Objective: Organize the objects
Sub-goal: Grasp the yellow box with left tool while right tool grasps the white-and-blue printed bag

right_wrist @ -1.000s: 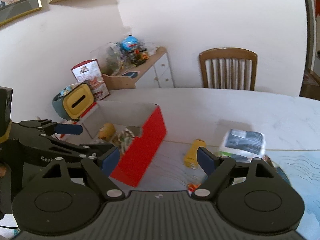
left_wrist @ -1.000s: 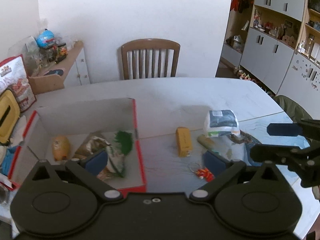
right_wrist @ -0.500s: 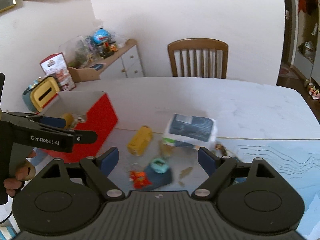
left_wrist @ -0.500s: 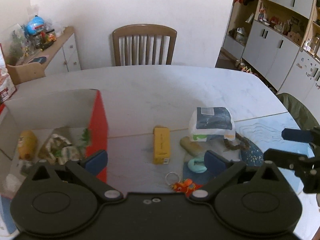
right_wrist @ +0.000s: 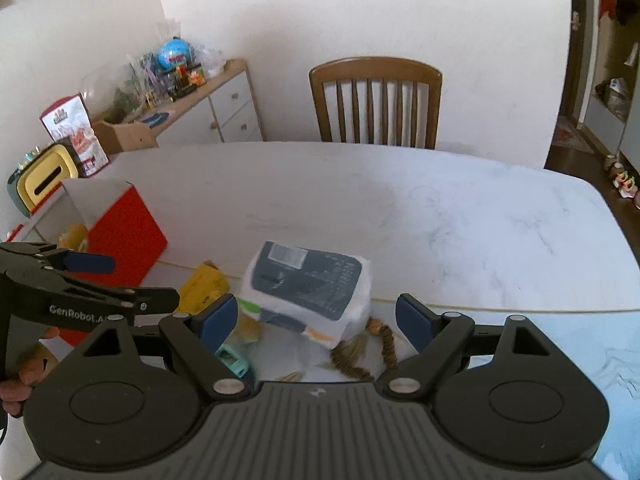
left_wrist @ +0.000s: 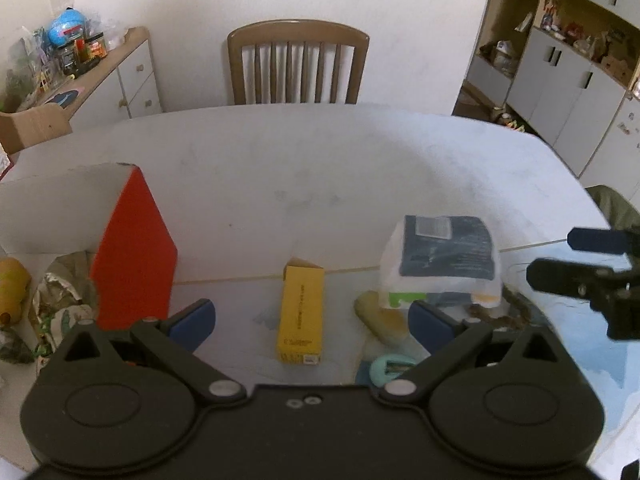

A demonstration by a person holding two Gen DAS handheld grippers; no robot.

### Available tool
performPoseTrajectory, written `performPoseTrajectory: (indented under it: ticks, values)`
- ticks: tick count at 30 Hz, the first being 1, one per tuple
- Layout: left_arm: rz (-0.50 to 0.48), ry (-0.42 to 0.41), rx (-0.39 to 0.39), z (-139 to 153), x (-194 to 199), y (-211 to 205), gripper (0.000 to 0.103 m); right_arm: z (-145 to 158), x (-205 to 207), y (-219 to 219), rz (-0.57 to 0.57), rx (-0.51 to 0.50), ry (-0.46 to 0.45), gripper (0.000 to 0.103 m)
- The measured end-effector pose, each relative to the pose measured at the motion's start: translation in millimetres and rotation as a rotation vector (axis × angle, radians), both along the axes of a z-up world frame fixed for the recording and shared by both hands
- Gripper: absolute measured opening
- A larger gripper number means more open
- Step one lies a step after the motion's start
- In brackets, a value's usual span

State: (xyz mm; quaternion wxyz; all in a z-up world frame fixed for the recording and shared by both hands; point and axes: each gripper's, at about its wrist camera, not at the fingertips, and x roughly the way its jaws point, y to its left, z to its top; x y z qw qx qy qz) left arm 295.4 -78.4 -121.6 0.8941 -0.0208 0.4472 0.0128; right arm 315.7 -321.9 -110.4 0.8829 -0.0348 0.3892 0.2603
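Hand-held grippers, left (left_wrist: 311,318) & right (right_wrist: 316,320), both wide open, empty, moved nearer yellow box (left_wrist: 302,314).

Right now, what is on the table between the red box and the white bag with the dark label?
A yellow carton lies flat on the table between the red box and the white bag. The left wrist view shows it best.

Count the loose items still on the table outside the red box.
5 visible: yellow carton, white-and-blue packet, tan piece beside it, teal item, brown beaded string. More may hide behind the hand-held grippers.
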Motion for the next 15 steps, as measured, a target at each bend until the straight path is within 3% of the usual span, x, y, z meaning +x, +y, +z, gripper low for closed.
performPoseTrajectory:
  ticks: [11, 15]
  values:
    - [0.011, 0.044, 0.042, -27.9, 21.8, -0.7, 0.101, -36.3, 60.9, 10.6, 0.05, -0.043, 0.062, 0.086]
    - [0.027, 0.075, 0.049, -37.4, 28.5, 1.9, 0.095, -44.3, 73.5, 19.5, 0.081, -0.052, 0.065, 0.086]
